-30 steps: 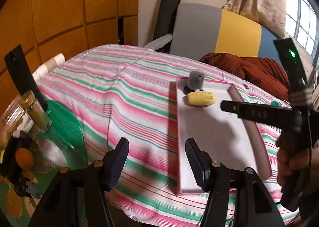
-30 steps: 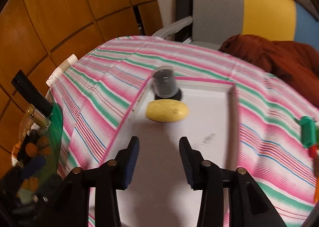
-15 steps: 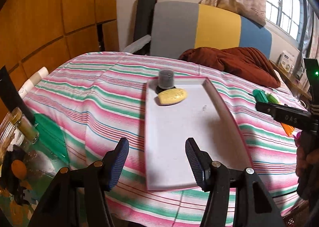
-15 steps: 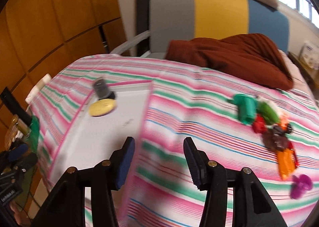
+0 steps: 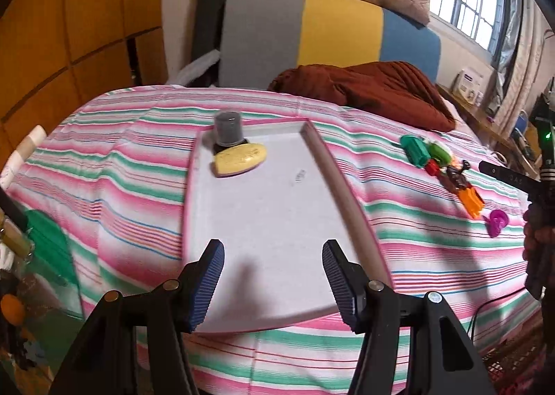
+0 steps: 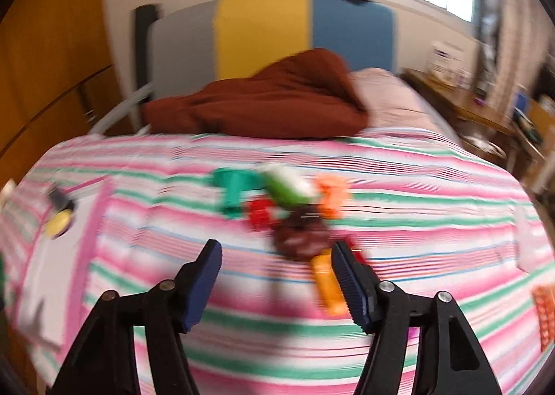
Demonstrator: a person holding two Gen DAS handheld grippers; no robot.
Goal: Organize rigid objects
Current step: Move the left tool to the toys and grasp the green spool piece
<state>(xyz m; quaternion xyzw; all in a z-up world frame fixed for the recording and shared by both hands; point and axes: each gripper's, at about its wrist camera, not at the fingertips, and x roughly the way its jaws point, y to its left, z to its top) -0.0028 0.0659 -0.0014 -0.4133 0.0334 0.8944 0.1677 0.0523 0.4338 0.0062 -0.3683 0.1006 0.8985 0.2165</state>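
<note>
While both grippers' jaws gape empty, only the left view shows the magenta piece (image 5: pixel 497 221).

A tray (image 5: pixel 263 228) lies on the bed (image 5: pixel 114 166). In the tray's far left corner stands a small jar (image 5: pixel 227 128), with an oval bar (image 5: pixel 240 160) touching its near side. Right of the tray, on the bed, a cluster of small toys (image 5: pixel 447 169) lies well apart from it. Behind the tray, a bundled blanket (image 5: pixel 364 89) rests before the headboard (image 5: pixel 326 37).
</note>
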